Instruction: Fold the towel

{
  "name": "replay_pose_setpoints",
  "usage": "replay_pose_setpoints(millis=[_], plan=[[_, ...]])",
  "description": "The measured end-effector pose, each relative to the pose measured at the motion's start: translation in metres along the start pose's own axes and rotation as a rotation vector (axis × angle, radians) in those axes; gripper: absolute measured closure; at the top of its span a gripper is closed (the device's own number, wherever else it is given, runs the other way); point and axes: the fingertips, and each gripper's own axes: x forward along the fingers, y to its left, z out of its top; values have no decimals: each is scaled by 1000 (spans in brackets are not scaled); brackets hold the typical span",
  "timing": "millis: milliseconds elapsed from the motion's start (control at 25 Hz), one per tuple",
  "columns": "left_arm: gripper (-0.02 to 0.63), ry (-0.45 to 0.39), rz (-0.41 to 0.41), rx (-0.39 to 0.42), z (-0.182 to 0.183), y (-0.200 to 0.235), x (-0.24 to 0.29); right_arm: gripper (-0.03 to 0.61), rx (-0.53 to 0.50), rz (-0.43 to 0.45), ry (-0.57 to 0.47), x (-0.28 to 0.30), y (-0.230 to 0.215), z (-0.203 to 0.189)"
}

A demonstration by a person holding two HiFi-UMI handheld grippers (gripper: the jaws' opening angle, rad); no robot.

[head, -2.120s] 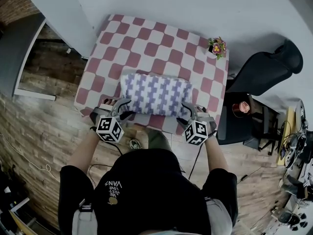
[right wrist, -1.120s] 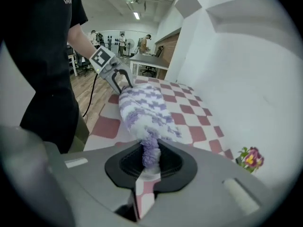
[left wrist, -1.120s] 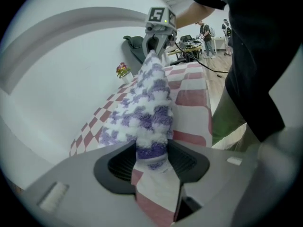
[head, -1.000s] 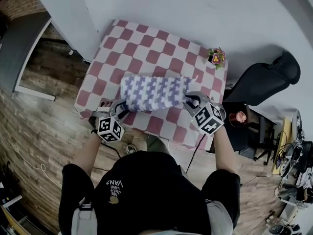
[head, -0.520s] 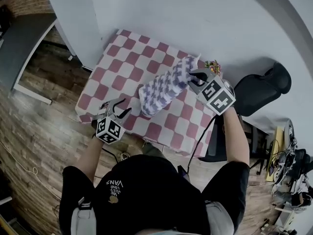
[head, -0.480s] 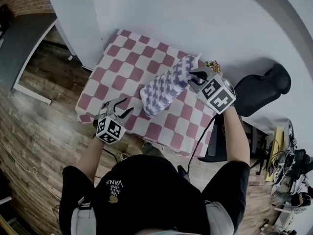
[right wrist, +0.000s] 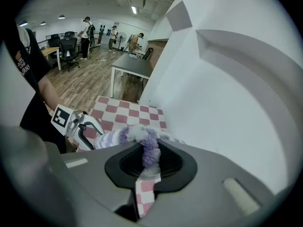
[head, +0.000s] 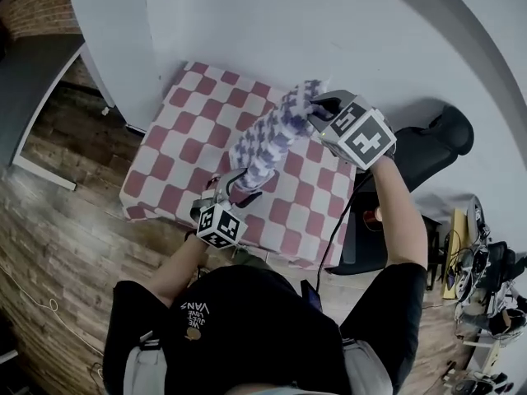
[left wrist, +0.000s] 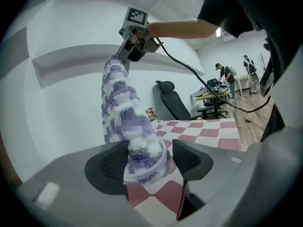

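Note:
The purple-and-white checked towel (head: 268,138) hangs bunched in a long rope above the red-and-white checked table (head: 185,138). My right gripper (head: 317,109) is raised high at the far side, shut on the towel's upper end (right wrist: 144,145). My left gripper (head: 239,183) is lower, near the table's front edge. Its jaws are opening, and the towel's lower end (left wrist: 142,155) hangs between them, with a gap on the right pad's (left wrist: 189,160) side. In the left gripper view the right gripper (left wrist: 135,37) shows up high. In the right gripper view the left gripper (right wrist: 83,126) shows below.
A white wall (head: 272,23) runs behind the table. A black office chair (head: 432,142) stands to the right, and a small flower pot (left wrist: 150,112) sits on the table's far corner. Wooden floor (head: 58,220) lies to the left and front.
My right gripper has lifted its towel end higher and farther from me. The left gripper moved right and up to the hanging lower end, and the towel no longer rests on the table.

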Motion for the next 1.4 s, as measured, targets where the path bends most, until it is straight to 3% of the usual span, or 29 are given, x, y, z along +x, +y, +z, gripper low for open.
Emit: replay_pose_setpoints(millis=[160,200,320,480,600,720,800,920,1040,1160,1280,1400], plan=[[351,65,214,44,-10,38,-6,532,-18,-43,-2,-18,-14,15],[403,71,272,51,-14,49,-12,531,-11,-57,-4,-21,-20,16],[533,21,351,72,-15,66,-32,531,34,-56,-17,-25,-32,14],[540,-83,442,80,-6,82,-58,532,108,-61,-19,-24,-42,6],[540,-87,404,74,-18,77,-63,531,139,-49,-26,-19,-44,1],[540,59,362,20,-64,72,-64,531,124,-55,-22,-17,-42,2],[540,98,360,-56,-84,75,-69,531,122,-57,-21,-18,-41,3],[524,-29,319,-157,-61,76,-70,531,124,-63,-7,-18,-40,0],[391,-125,236,-172,-20,67,-48,531,130,-62,6,-13,-40,-1],[345,-177,148,-178,13,51,-20,532,131,-51,1,-8,-37,3],[333,-133,107,-155,24,39,5,531,130,-32,-23,-6,-35,8],[334,-18,186,-162,2,50,18,531,127,-3,-61,-10,-32,14]])
